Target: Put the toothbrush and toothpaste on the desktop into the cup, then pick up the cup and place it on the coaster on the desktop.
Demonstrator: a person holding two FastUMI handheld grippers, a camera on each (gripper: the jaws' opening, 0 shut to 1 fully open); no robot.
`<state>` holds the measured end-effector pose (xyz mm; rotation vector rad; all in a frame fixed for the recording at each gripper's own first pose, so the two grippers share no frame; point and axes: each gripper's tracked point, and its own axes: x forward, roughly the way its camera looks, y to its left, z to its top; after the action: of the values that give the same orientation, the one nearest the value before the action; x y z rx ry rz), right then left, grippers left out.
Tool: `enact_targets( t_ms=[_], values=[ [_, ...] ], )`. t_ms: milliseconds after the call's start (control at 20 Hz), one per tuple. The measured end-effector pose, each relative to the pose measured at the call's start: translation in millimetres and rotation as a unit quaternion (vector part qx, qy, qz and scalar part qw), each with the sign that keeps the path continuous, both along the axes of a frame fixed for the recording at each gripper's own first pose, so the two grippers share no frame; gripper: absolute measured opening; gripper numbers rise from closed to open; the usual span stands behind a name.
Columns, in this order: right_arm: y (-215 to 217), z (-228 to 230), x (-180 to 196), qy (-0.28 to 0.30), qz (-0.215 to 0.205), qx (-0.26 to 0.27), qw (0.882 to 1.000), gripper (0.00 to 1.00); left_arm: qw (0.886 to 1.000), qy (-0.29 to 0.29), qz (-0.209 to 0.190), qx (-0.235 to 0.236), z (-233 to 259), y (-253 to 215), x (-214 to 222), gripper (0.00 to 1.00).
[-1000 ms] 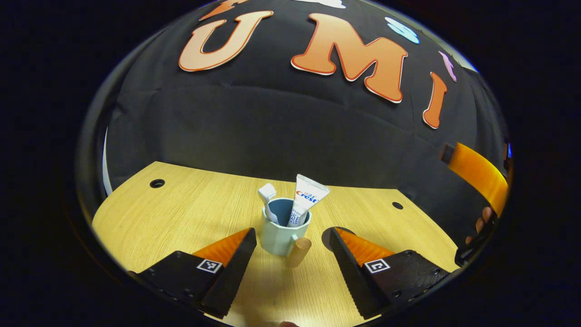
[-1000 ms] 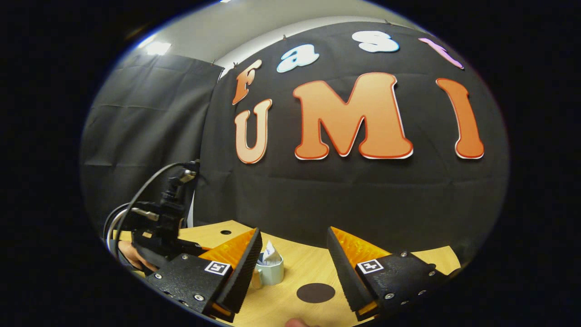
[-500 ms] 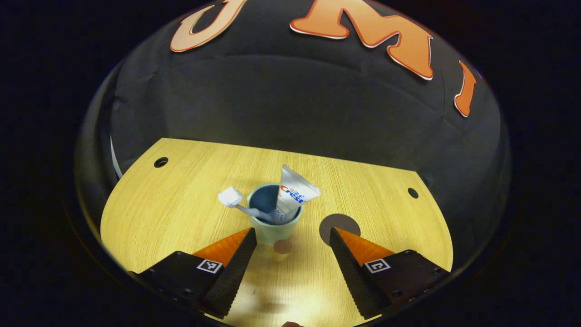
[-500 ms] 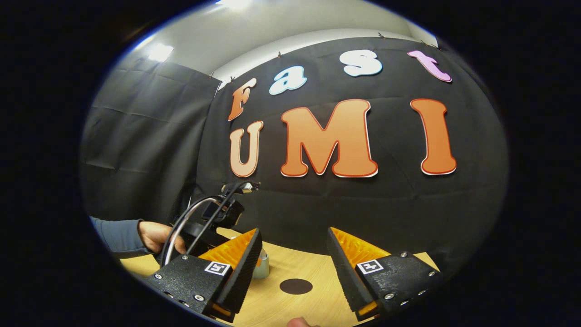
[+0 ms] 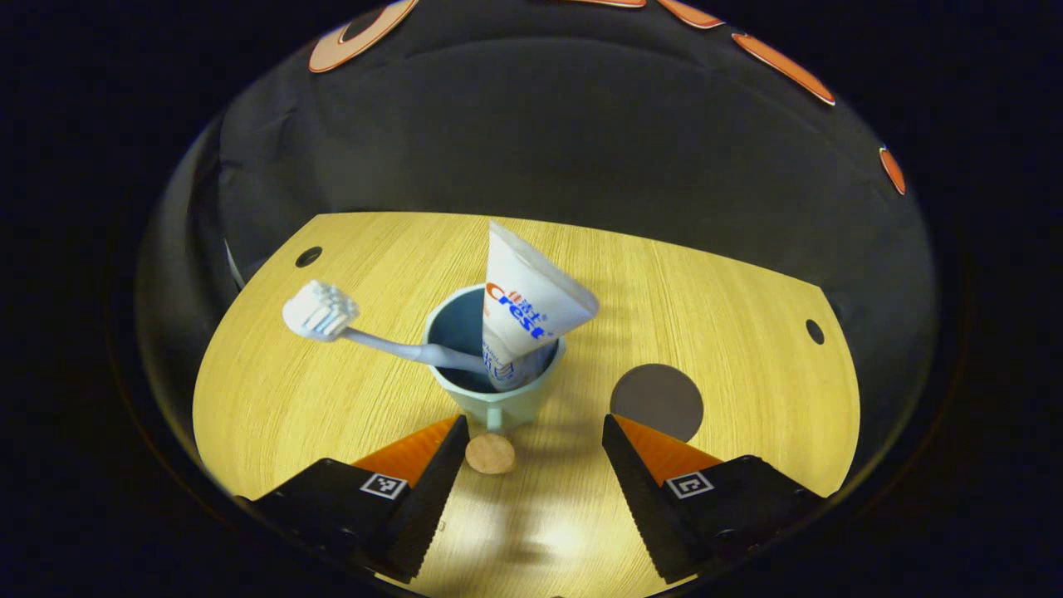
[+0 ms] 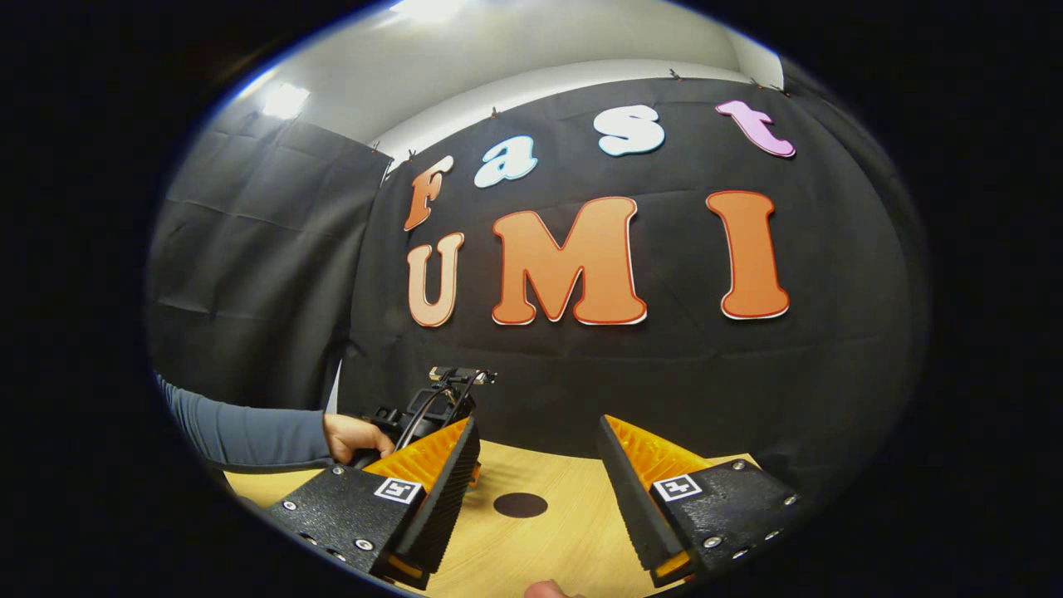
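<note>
On the wooden counter (image 5: pixel 349 399) the cup (image 5: pixel 495 389), holding toothbrush (image 5: pixel 349 328) and toothpaste (image 5: pixel 523 311), stands left of the coaster (image 5: pixel 656 401), both tongs released, left tongs (image 5: pixel 531 461) just before its handle (image 5: pixel 490 454), right tongs (image 6: pixel 536 482) well back, so a crooked grip may tip it and spill the leaning toothbrush.

A: Where does the cup (image 5: pixel 495 397) stand?

B: On the wooden desktop (image 5: pixel 274 390), its round-ended wooden handle (image 5: pixel 490 454) pointing at the camera. The left gripper (image 5: pixel 531 432) sits just short of the cup, its 2 fingers spread wide with the handle between them, nearer one finger; neither touches it.

A: What's in the cup?

B: 2 things. The toothpaste (image 5: pixel 525 306) stands in it, wide end up. The toothbrush (image 5: pixel 365 332) leans over the cup's rim, bristle head out beyond the cup.

A: The coaster (image 5: pixel 656 402)?

B: Dark, round, flat, beside the cup, apart from it.
</note>
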<state>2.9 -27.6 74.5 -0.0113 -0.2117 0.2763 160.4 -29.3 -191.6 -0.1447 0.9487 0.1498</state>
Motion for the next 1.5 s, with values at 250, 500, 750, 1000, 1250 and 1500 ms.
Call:
enact_targets(
  t_ms=[250, 500, 750, 1000, 1250, 1500],
  values=[
    [-12.4, 4.6, -12.0, -0.006, -0.003, 0.024, 1.000, 0.86, 1.000, 0.014, 0.013, 0.024, -11.6, 15.7, 0.8, 0.70],
    [-7.3, -0.6, -16.5, -0.004, 0.005, 0.036, 0.999, 0.86, 0.999, 0.032, 0.007, 0.021, -20.5, 21.8, -3.4, 0.27],
    [1.8, -11.6, -15.1, 0.008, 0.006, 0.025, 1.000, 0.86, 1.000, 0.014, 0.005, 0.009, -20.7, 19.0, -4.7, 0.21],
    [10.1, -13.6, -14.8, 0.010, 0.013, 0.027, 1.000, 0.86, 1.000, -0.011, -0.017, 0.009, -19.5, 21.7, 0.4, 0.15],
    [10.7, -18.0, -10.3, 0.016, 0.014, 0.038, 0.999, 0.86, 0.999, -0.033, -0.034, -0.004, -18.8, 19.7, 4.5, 0.15],
    [8.7, -22.1, -4.4, 0.024, 0.009, 0.047, 0.999, 0.86, 0.998, -0.041, -0.048, 0.000, -11.8, 20.8, -0.3, 0.15]
  ],
)
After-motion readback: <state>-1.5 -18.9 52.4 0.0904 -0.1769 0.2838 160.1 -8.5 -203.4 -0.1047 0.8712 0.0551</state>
